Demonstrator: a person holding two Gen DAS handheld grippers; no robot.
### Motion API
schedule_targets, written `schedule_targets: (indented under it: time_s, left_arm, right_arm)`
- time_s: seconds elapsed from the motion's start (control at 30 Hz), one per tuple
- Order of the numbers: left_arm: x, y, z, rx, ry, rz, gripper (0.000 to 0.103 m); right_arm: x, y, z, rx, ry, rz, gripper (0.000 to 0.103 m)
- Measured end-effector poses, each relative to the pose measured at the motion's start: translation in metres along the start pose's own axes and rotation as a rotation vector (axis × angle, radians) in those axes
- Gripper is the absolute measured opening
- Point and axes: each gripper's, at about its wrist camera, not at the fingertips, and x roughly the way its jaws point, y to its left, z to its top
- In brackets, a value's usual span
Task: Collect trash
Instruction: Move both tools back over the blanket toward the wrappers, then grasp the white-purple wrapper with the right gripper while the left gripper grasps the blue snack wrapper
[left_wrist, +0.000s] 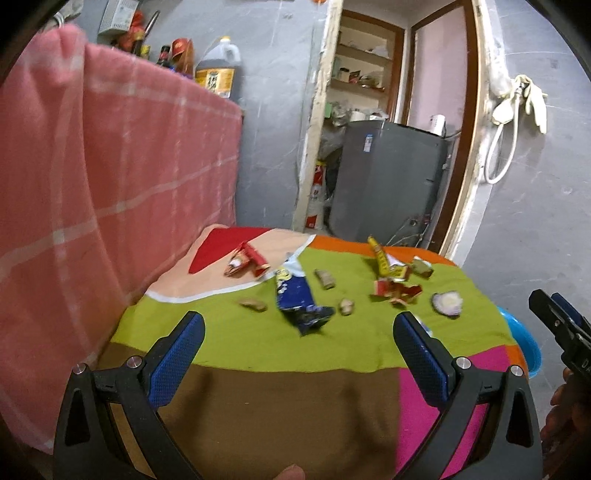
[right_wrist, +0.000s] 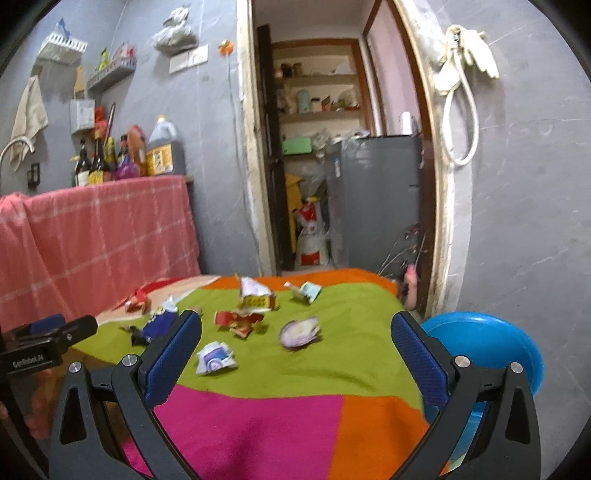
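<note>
Trash lies scattered over the far half of a cloth-covered surface, mostly on its green patch. In the left wrist view, the left gripper hovers at the near edge with its blue-padded fingers spread wide and holding nothing. Ahead of it lies a crumpled blue wrapper, with a red wrapper further back on the pale patch, a yellow wrapper and torn red scraps to the right, and a round purple-and-white piece near the right edge. Small brown bits sit among them. These wrappers look light, thin and crinkly, probably slippery when flat; a raised fold or twisted end seems the best place to pinch, since flat foil may slide on the soft cloth.

In the right wrist view, the right gripper also hangs at the near edge, fingers wide apart and empty. A small white-and-blue crumpled wrapper lies nearest, just beside its left finger, with the purple-and-white piece and red scraps beyond. A blue basin sits off the right edge of the surface, lower down, and is likely where the trash belongs.
</note>
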Motion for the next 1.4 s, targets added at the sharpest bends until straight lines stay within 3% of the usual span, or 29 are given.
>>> schedule_targets:
  time_s: [0.3, 0.43, 0.63, 1.0, 1.4]
  left_arm:
    - [0.025, 0.030, 0.001, -0.051, 0.094, 0.030, 0.100]
    - [0.031, 0.036, 0.002, -0.070, 0.120, 0.008, 0.100]
    - [0.041, 0.025, 0.003, -0.031, 0.148, -0.050, 0.099]
    - [0.076, 0.018, 0.012, -0.097, 0.234, -0.130, 0.065]
    - [0.090, 0.019, 0.009, -0.136, 0.299, -0.150, 0.031]
  right_arm:
    - [0.036, 0.021, -0.004, -0.034, 0.123, 0.055, 0.103]
    - [0.051, 0.028, -0.007, -0.056, 0.175, 0.070, 0.102]
    - [0.076, 0.035, -0.013, -0.074, 0.282, 0.115, 0.079]
    - [0.107, 0.045, -0.023, -0.102, 0.435, 0.200, 0.053]
    - [0.120, 0.051, -0.025, -0.105, 0.483, 0.246, 0.046]
